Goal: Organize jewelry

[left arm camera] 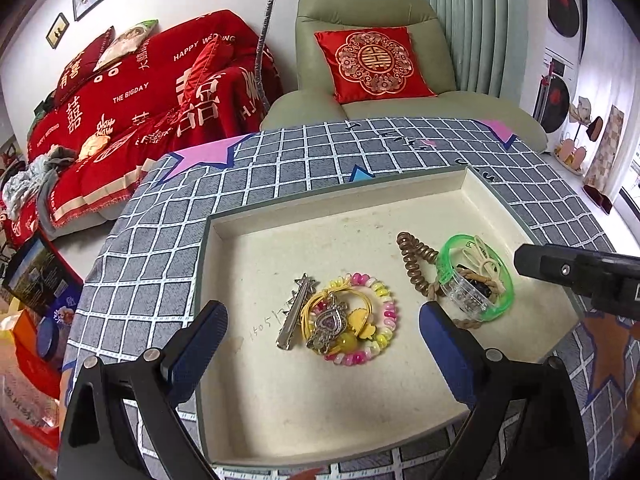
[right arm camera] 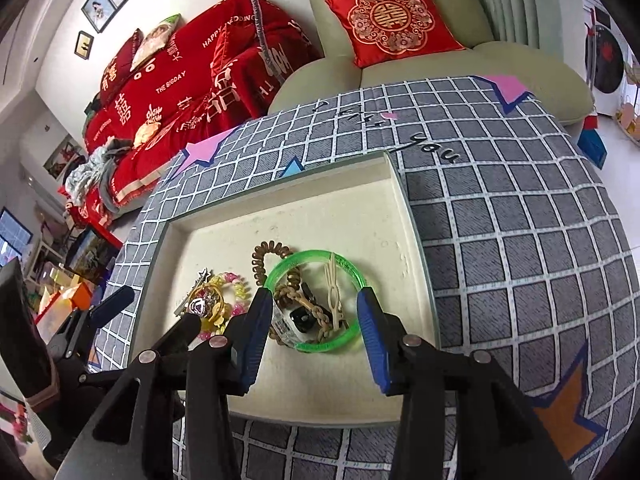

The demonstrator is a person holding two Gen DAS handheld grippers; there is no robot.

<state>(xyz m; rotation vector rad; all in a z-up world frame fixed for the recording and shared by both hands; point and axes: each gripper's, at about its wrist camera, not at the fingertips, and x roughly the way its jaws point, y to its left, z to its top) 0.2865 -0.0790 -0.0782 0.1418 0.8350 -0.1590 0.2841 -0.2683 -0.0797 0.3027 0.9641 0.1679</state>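
Covering table, grey grid cloth (left arm camera: pixel 280 168); cream tray (left arm camera: pixel 340 204) atop; green armchair (left arm camera: pixel 360 12) behind.

The shallow cream tray (left arm camera: pixel 256 264) looks like matt, slightly speckled card. The translucent green plastic bangle (right arm camera: pixel 344 266) is glossy, the slim silver hair clip (left arm camera: pixel 294 314) polished metal. The grey checked tablecloth (right arm camera: pixel 520 248) is woven cloth with a coarse texture. The red cushion (left arm camera: pixel 374 62) has a satin sheen.

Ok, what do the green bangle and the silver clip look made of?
Green bangle: translucent glossy plastic or resin by its look; the tray shows through it. Silver clip: likely polished metal, given its bright reflections, though plated plastic is possible.
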